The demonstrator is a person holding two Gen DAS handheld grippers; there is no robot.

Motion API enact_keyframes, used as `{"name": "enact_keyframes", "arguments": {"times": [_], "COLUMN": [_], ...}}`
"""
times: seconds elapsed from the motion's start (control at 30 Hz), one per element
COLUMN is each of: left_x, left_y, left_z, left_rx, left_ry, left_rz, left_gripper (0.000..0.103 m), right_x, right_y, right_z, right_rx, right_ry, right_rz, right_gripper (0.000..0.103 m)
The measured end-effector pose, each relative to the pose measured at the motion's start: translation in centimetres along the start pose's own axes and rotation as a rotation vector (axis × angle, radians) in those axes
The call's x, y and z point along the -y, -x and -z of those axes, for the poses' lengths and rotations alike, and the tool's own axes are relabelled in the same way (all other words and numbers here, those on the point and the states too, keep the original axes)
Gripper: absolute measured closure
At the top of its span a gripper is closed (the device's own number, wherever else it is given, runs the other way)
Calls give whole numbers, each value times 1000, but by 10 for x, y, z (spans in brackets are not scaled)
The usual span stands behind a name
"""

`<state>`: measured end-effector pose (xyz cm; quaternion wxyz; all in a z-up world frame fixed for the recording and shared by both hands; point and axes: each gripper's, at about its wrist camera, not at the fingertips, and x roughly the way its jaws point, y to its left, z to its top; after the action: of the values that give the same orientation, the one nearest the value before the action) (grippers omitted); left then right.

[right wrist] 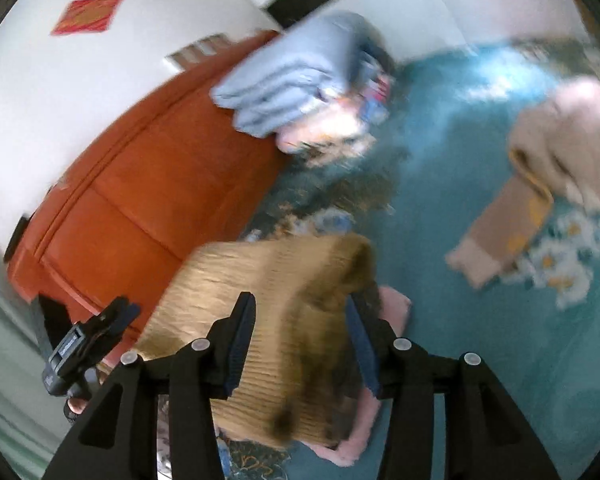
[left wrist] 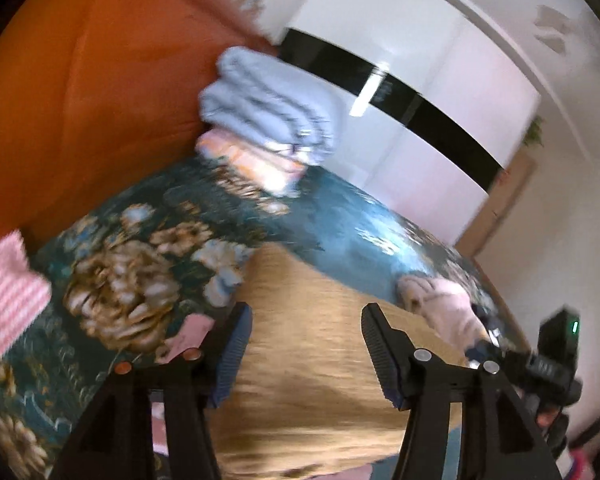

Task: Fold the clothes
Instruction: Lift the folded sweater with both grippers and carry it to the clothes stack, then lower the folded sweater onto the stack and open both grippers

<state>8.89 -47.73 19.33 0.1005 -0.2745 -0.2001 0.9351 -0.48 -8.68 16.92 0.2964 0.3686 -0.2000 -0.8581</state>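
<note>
Left gripper point(left wrist: 306, 344): jaws apart, tan ribbed garment point(left wrist: 320, 340) lying between and under them, pads not pressing it. Right gripper point(right wrist: 300, 344): jaws also apart, same tan garment point(right wrist: 268, 300) between them, its dark folded edge near the right pad; contact unclear through blur. The garment sits on the bed with the teal floral cover point(left wrist: 112, 280), partly over a pink item point(right wrist: 396, 308). The other gripper shows at each view's edge. Further out: stack of folded clothes, light blue on top point(left wrist: 268, 108), against the orange headboard point(left wrist: 92, 92). Beige and pink clothes point(right wrist: 540, 152) lie loose on the cover to the right, well apart from the tan garment. Pink striped cloth point(left wrist: 8, 296) at left edge.
</note>
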Motion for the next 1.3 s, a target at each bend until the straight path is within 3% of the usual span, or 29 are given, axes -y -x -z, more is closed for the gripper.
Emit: {"name": "enact_keyframes", "arguments": {"times": [0.1,0.17,0.23,0.33,0.43,0.67,0.8,0.9,1.0,1.1,1.2,1.3], "left_x": [26,26,11,-16,-28,-14,16,36,49,55,58,61], "left_y": [-13,-27,-42,-56,-61,-60,-31,-8,8,19,23,18], "left_z": [4,9,15,25,36,33,37,49,69,90,111,130], "left_rx": [-18,-62,-107,-146,-158,-149,-54,13,49,74,85,71], "left_ry": [-116,-136,-110,-43,6,-7,-74,-108,-128,-115,-109,-115], "left_rz": [-10,-55,-88,-87,-74,-121,-162,-189,-208,-215,-255,-305], "left_gripper": [41,41,41,41,41,41,41,39,35,26,18,13], "right_x": [-38,-52,-60,-60,-57,-52,-63,-68,-70,-67,-65,-62], "right_y": [-14,-28,-44,-73,-87,-80,-52,-23,-2,6,8,-2], "right_z": [6,17,28,40,48,48,41,46,63,84,105,122], "right_rx": [-47,-92,-136,-212,-234,-221,-148,-81,-49,-49,-44,-66], "right_ry": [139,202,244,257,250,208,218,231,266,287,319,338], "right_rz": [-30,-16,11,30,41,31,-1,-41,-28,0,33,45], "right_gripper": [55,55,55,54,54,54,54,42,42,41,25,21]}}
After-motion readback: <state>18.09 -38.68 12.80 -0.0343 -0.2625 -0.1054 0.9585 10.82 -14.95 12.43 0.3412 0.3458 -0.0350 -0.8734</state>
